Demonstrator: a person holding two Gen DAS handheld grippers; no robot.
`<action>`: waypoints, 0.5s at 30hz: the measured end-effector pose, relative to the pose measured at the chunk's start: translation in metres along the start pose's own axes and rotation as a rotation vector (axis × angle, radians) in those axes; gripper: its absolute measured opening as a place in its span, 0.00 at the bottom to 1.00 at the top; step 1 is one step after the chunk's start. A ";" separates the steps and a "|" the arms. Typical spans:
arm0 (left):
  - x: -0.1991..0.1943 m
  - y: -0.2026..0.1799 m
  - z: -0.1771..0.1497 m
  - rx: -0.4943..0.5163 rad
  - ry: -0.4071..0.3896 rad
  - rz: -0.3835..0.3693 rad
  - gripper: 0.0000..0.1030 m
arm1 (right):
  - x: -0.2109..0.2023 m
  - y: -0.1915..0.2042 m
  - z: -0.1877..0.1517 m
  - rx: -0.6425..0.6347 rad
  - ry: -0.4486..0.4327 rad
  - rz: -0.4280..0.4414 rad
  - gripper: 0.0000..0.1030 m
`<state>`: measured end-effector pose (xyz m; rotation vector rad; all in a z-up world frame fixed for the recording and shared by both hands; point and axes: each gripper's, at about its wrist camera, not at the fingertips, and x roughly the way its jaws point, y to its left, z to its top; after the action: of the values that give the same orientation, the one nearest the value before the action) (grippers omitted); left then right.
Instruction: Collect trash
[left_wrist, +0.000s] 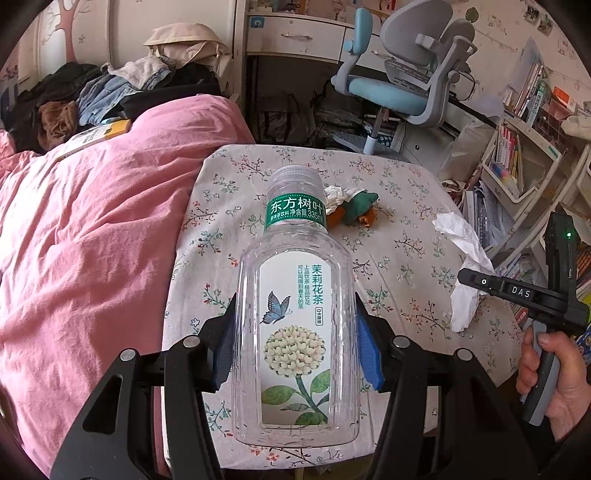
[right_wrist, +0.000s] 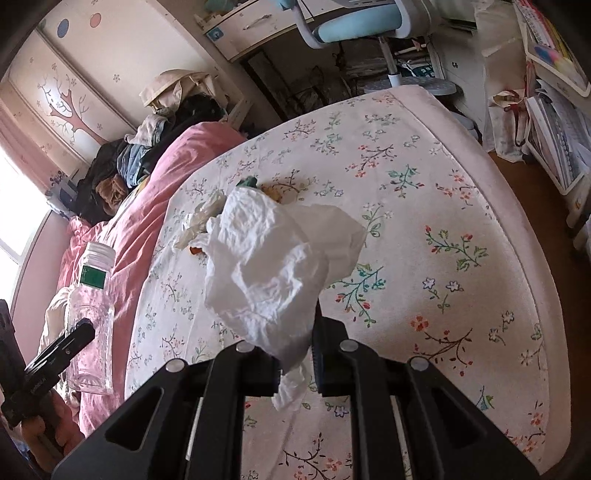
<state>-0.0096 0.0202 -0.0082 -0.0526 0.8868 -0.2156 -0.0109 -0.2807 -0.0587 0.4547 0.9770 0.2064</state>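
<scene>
The left gripper was clamped on an empty clear plastic tea bottle, its blue pads pressing the bottle's two flat sides at about mid-height, so the capped neck with its green band pointed away from the camera and the butterfly-and-flower label faced up. The bottle hung lifted above the floral bedsheet, clear of the fabric. The right gripper had its jaws drawn together on a crumpled white tissue, which bunched out ahead of the fingers while a thin tail hung below them. The left wrist view showed the same tissue raised over the sheet's right side, with a hand wrapped around the gripper's grey handle. Further along the sheet lay a small heap of other litter: a crumpled whitish wrapper, something dark green and orange bits, all touching one another. A pink duvet lay beside the sheet, with a pile of clothes beyond it, and a blue desk chair stood past the foot of the bed.
</scene>
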 end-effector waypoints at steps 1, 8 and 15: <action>0.000 0.000 0.000 0.001 0.000 0.000 0.52 | 0.000 0.001 0.000 -0.003 -0.001 0.000 0.15; 0.001 0.000 0.000 0.004 0.004 0.006 0.52 | -0.002 -0.001 -0.001 -0.015 -0.005 0.004 0.15; 0.002 -0.001 0.000 0.013 0.007 0.013 0.52 | -0.002 0.001 -0.001 -0.026 -0.002 0.001 0.15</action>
<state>-0.0085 0.0193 -0.0098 -0.0341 0.8927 -0.2094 -0.0128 -0.2803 -0.0576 0.4320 0.9709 0.2189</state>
